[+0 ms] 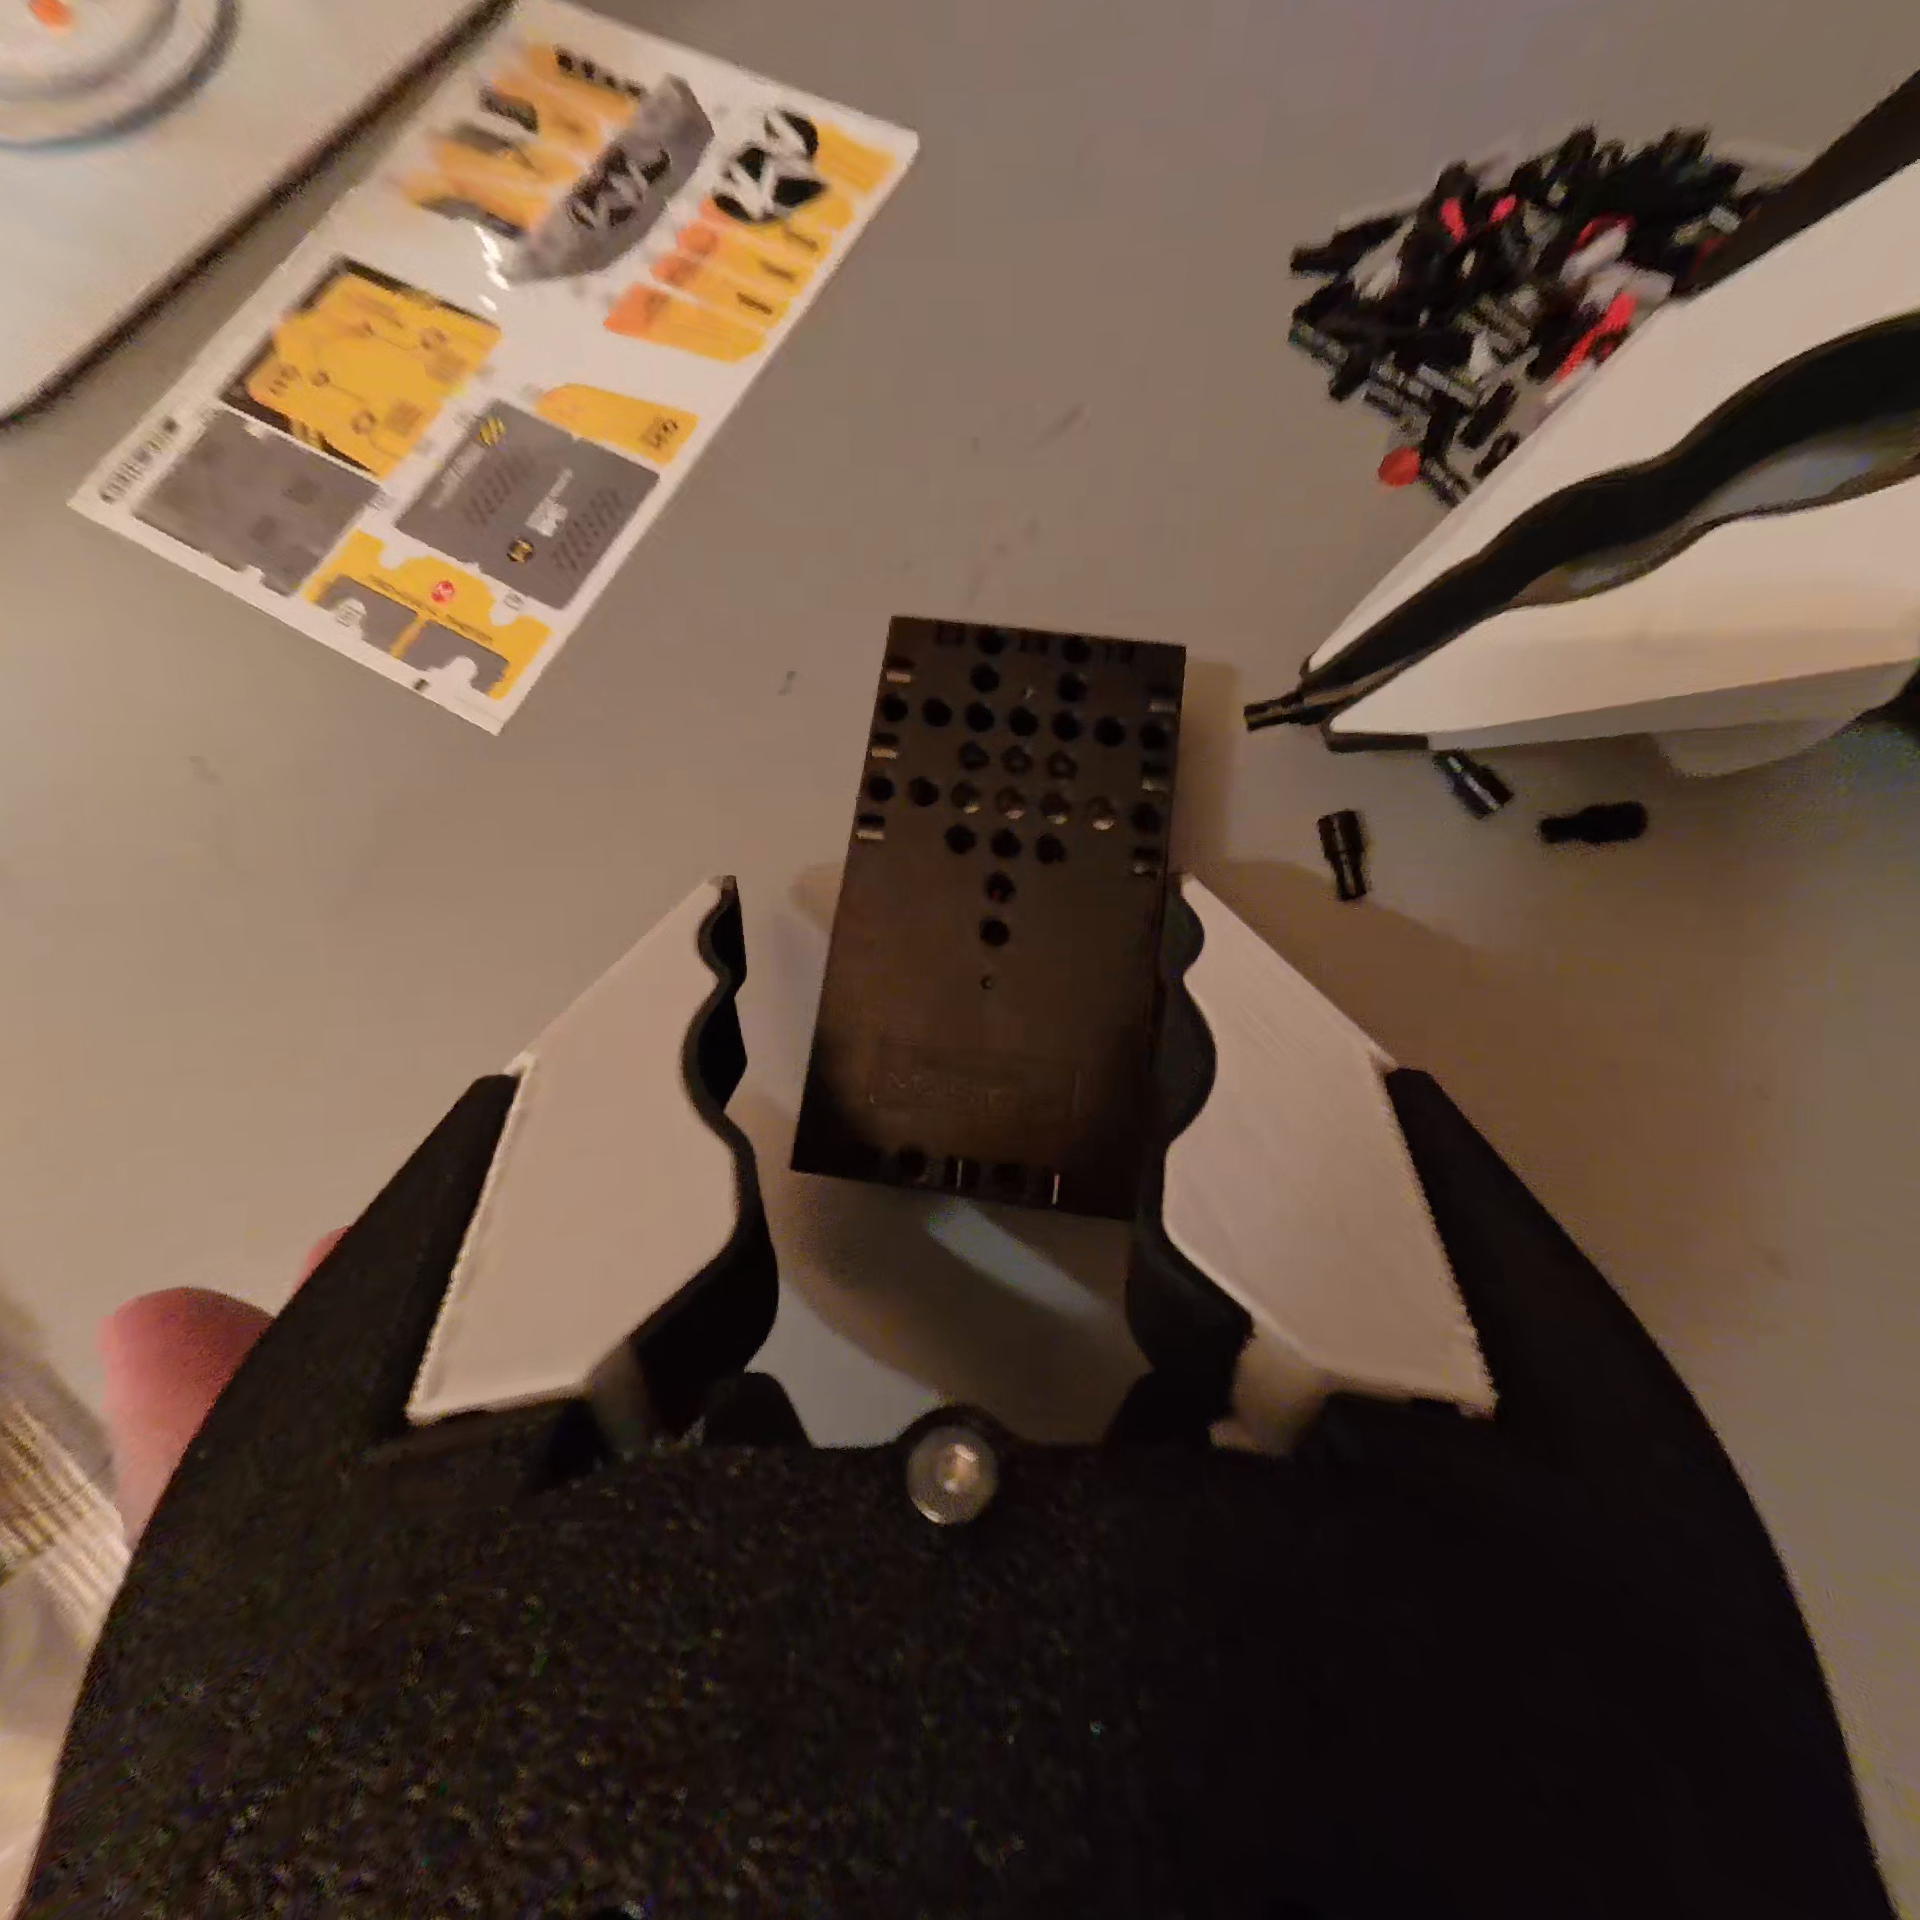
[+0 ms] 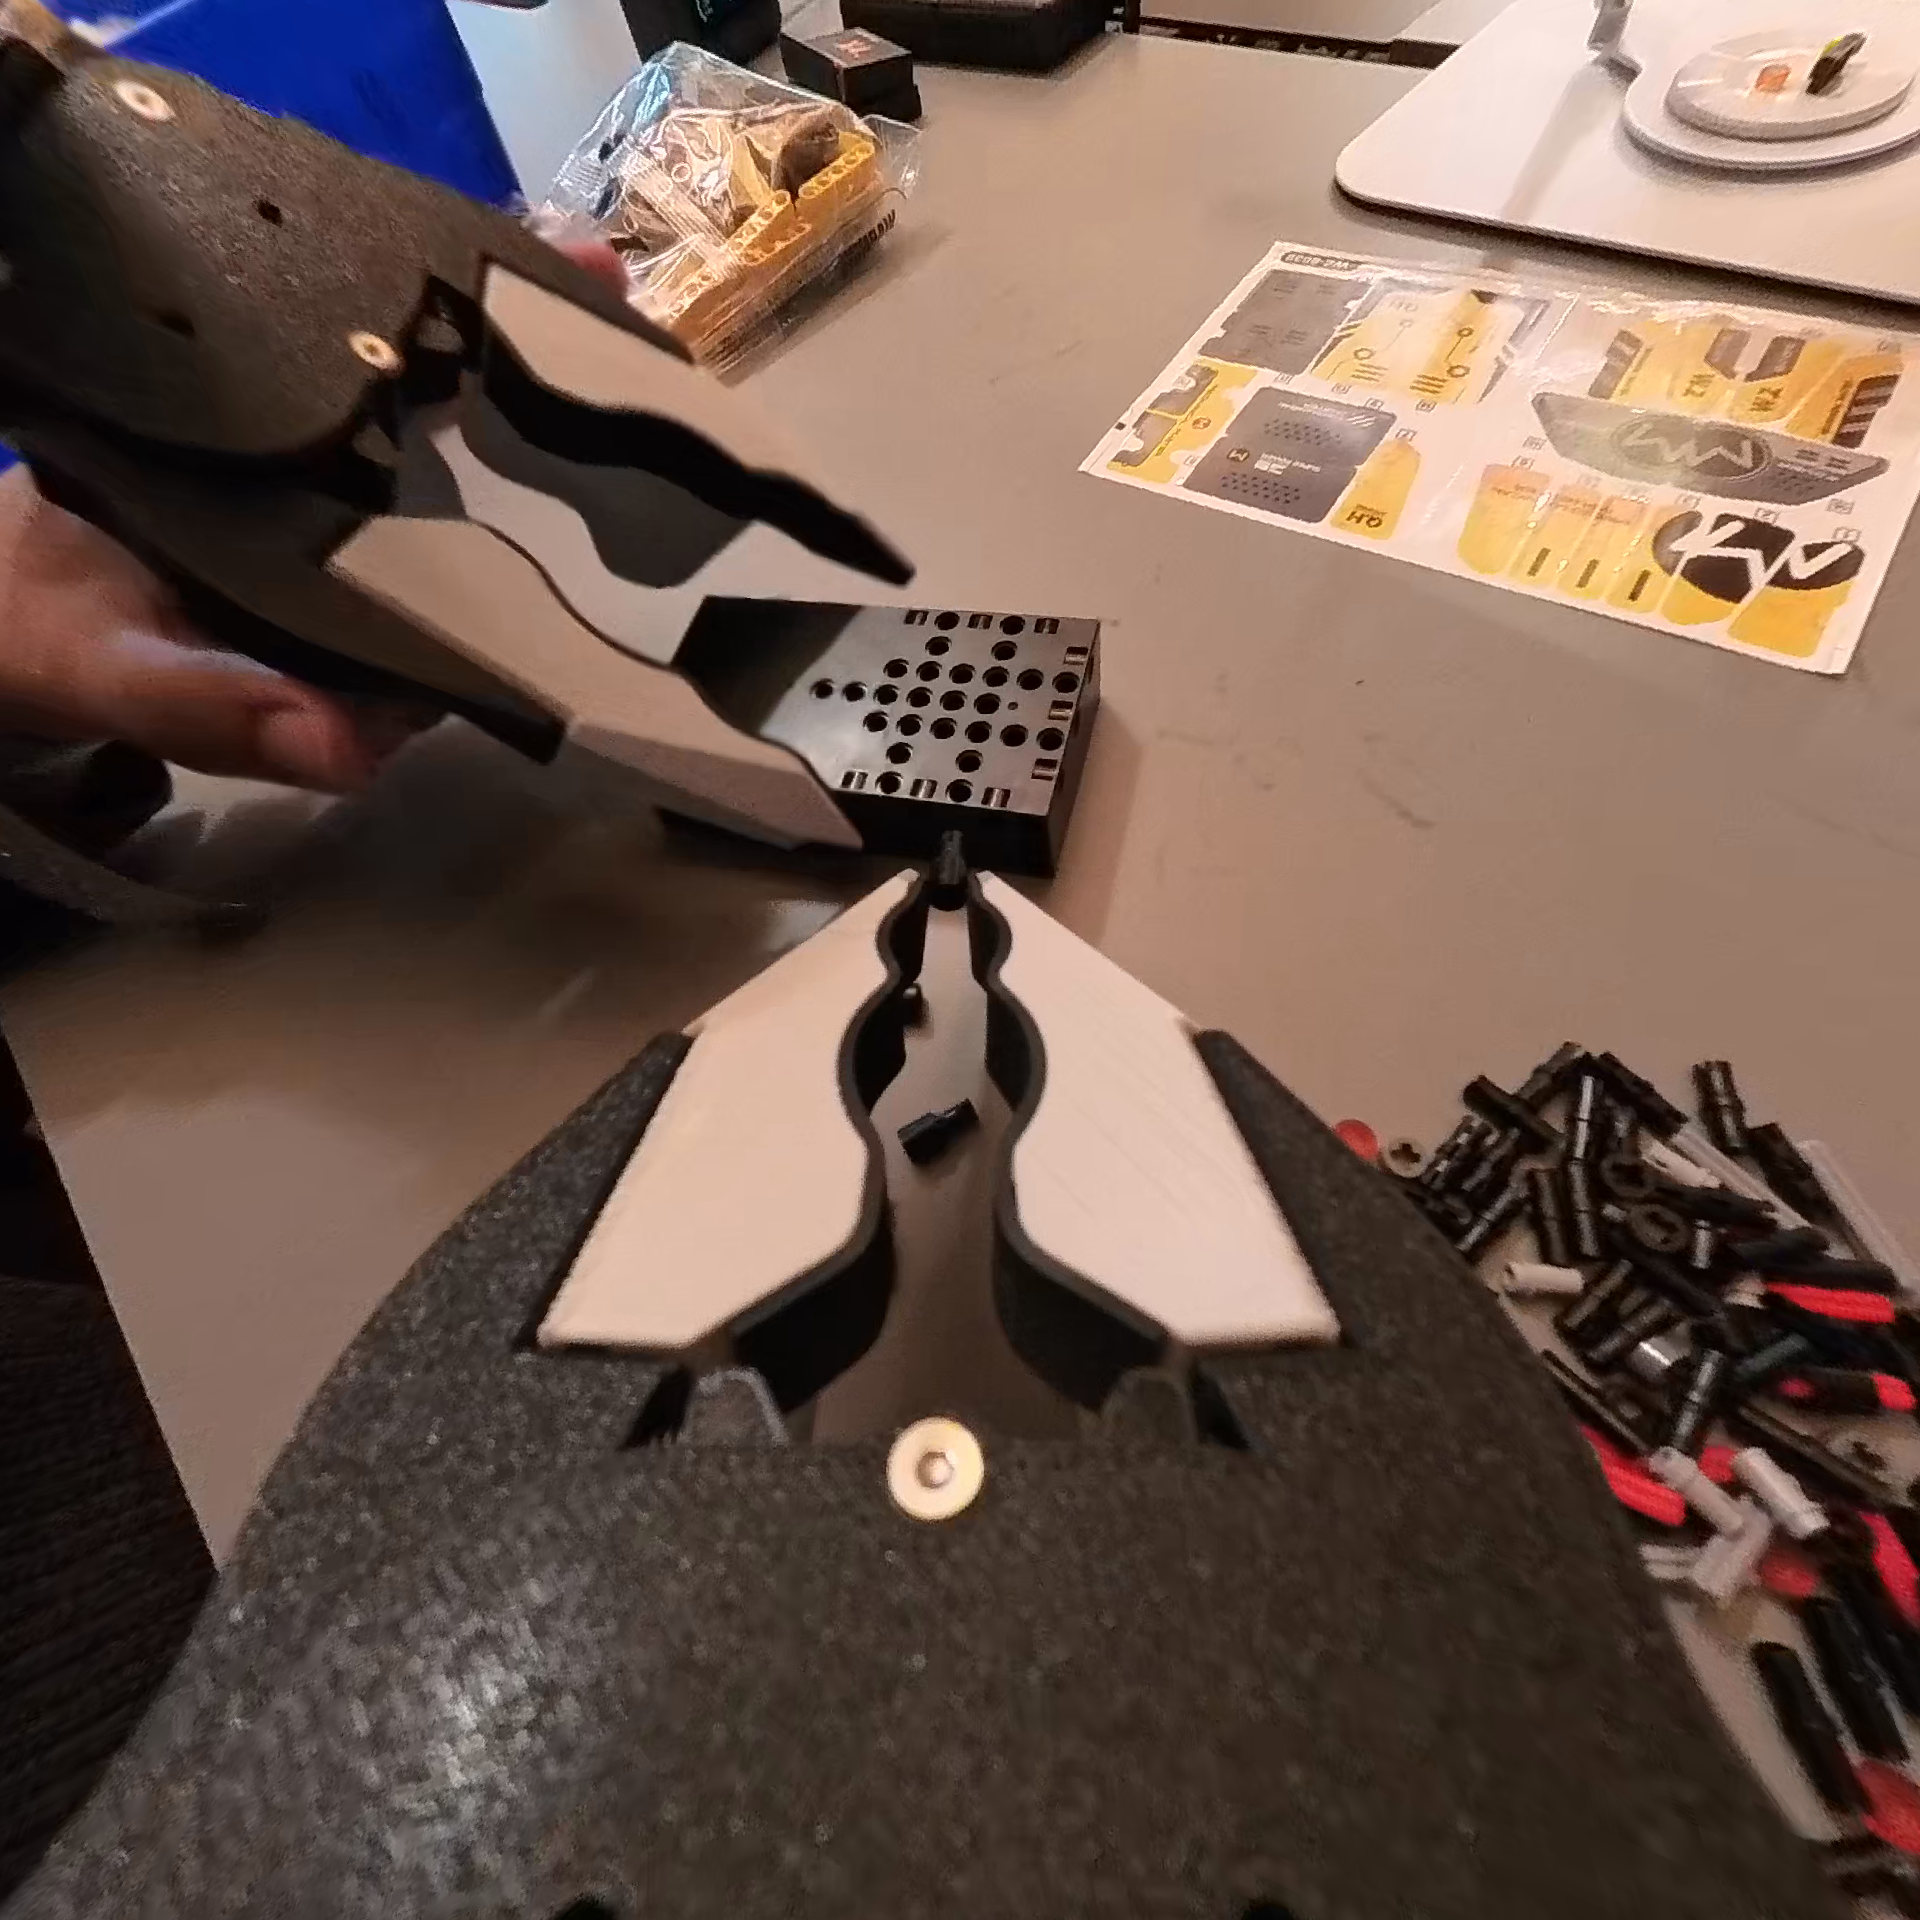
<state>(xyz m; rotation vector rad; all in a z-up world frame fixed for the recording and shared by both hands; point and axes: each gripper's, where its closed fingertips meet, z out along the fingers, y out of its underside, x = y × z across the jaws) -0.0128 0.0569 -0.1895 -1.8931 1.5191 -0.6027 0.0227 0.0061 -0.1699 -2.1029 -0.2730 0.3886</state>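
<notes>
A black rectangular block with many round holes (image 1: pixel 997 883) lies flat on the grey table (image 1: pixel 312 935). My left gripper (image 1: pixel 956 894) is open and straddles the block. Its right pad touches the block's side and a gap shows on the left. The right wrist view shows the same gripper (image 2: pixel 878 701) over the block (image 2: pixel 966 717). My right gripper (image 2: pixel 945 883) is shut on a small black pin (image 2: pixel 948 868) at its tips, just in front of the block's near side wall. It also shows at the right of the left wrist view (image 1: pixel 1304 707), pin (image 1: pixel 1273 712) pointing at the block.
A sticker sheet (image 1: pixel 499 353) (image 2: pixel 1538 457) lies beyond the block. A pile of small black and red pins (image 1: pixel 1507 281) (image 2: pixel 1683 1299) lies beside the right gripper. Loose pins (image 1: pixel 1343 852) (image 2: pixel 935 1132) lie nearby. A bag of yellow parts (image 2: pixel 748 197) and a white tray (image 2: pixel 1507 177) sit farther back.
</notes>
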